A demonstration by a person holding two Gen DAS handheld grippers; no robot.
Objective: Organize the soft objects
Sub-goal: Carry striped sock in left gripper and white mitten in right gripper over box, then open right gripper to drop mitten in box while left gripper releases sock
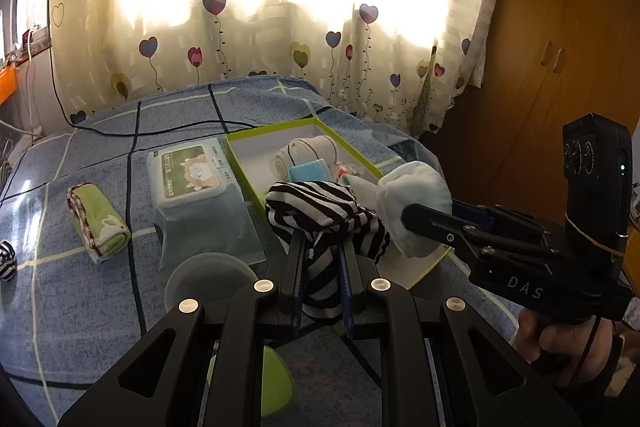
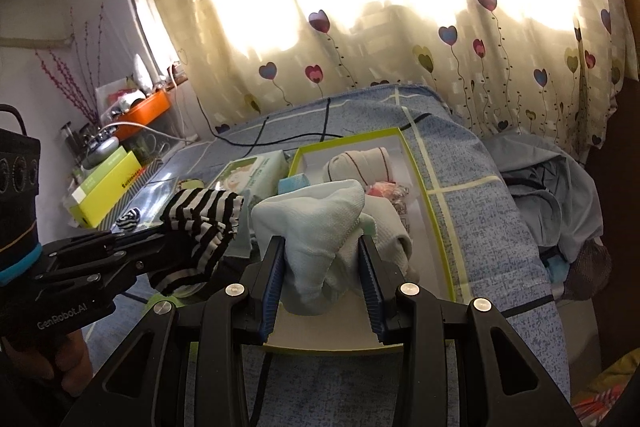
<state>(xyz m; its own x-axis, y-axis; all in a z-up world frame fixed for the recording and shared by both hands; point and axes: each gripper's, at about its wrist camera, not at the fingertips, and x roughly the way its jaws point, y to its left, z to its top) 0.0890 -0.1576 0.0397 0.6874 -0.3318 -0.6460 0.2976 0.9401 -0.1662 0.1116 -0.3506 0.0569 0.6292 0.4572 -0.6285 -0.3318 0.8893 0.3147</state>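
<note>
My left gripper (image 1: 320,247) is shut on a black-and-white striped sock (image 1: 320,211), held above the bed beside the box; it also shows in the right wrist view (image 2: 204,223). My right gripper (image 2: 322,247) is shut on a pale blue-white sock (image 2: 320,227), held over the near end of the green-rimmed box (image 2: 436,215); that sock shows in the left wrist view (image 1: 412,203). The box (image 1: 256,139) holds a rolled beige striped cloth (image 1: 304,153), a blue item (image 1: 308,171) and a red-pink item (image 1: 348,171).
On the blue checked bedspread (image 1: 80,307) lie a wet-wipes pack (image 1: 190,173), a folded green cloth (image 1: 100,219), another striped sock (image 1: 6,259), a translucent round lid (image 1: 208,279) and a green object (image 1: 276,383). A black cable (image 1: 160,131) crosses the bed. Crumpled blue fabric (image 2: 552,195) lies at the right.
</note>
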